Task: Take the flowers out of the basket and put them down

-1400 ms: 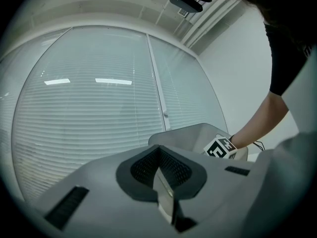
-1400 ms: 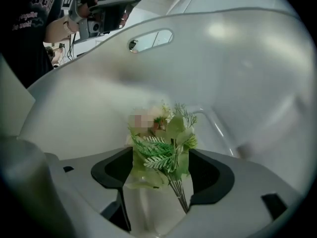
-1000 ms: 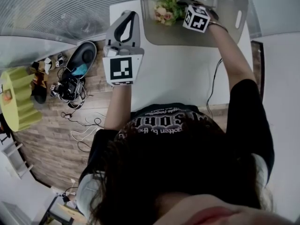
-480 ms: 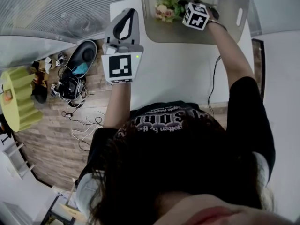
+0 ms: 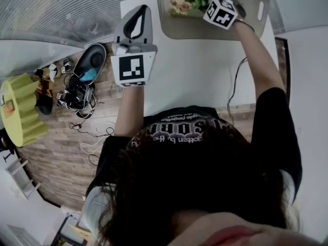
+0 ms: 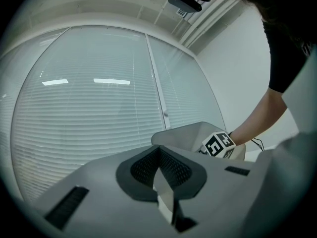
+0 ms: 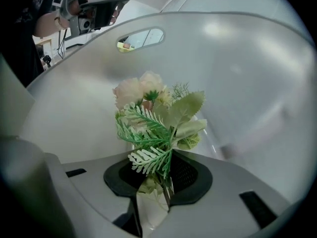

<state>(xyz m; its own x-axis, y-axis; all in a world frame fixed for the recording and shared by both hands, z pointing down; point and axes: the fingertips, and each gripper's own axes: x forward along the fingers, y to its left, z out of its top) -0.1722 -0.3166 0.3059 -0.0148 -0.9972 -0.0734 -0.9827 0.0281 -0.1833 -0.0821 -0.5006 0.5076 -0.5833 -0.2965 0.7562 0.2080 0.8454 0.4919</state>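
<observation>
Grey basket (image 5: 195, 31): being supported at 12 o'clock by the white table (image 5: 195, 76).
Flowers (image 7: 153, 118): being contained in the basket, toward its 9 o'clock end.
Right gripper (image 7: 158, 182): jaws being closed on the flower stems.
Left gripper (image 6: 166, 202): being held at 11 o'clock, jaws together, nothing between.

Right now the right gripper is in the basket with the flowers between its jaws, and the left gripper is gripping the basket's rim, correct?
No. The left gripper grips nothing: the left gripper view shows its jaws together and empty, apart from the basket. The right gripper is in the basket, its jaws closing with the flowers between them.
</observation>
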